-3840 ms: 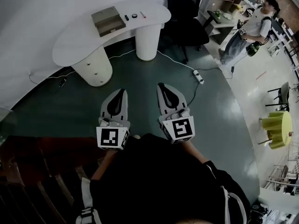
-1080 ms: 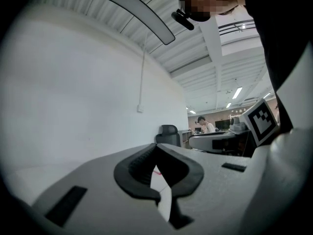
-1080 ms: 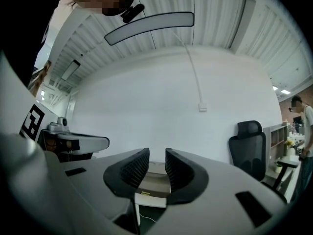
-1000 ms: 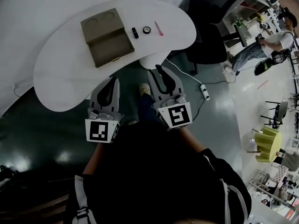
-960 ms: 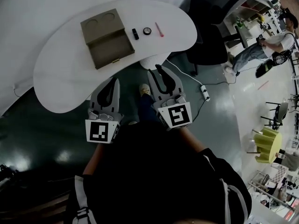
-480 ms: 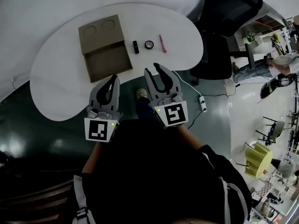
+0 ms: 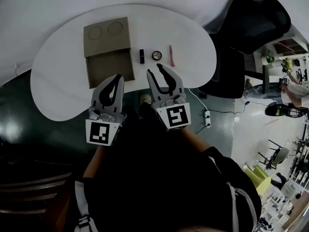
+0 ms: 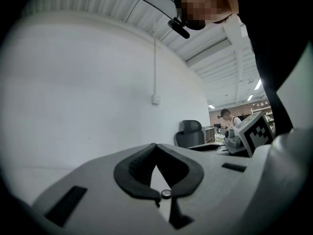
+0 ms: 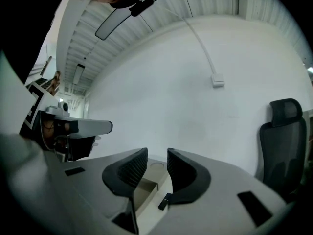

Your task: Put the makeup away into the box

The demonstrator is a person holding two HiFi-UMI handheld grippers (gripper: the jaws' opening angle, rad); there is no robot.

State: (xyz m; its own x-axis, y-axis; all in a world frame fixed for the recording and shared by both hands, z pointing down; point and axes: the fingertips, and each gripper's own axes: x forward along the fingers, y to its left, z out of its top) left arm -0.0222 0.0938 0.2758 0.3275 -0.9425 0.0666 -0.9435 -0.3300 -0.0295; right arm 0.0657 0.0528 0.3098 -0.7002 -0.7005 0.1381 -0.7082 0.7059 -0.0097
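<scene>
While the grey plastic left gripper (image 7: 117, 77) and right gripper (image 7: 155, 69) hang at the near edge of the smooth white kidney-shaped worktop (image 7: 63, 88), the makeup lies in a row just right of the flat, open, matte brown box (image 7: 107, 52): black lipstick tube (image 7: 142, 56), round compact (image 7: 157, 55), slim pink pencil (image 7: 171, 55). Left jaws are clenched and empty. Right jaws have just been opening, with nothing between them. A second ago the worktop lay farther ahead.

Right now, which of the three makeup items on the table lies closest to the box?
The small black tube, just beside the box; the round compact and pink stick lie farther off.
</scene>
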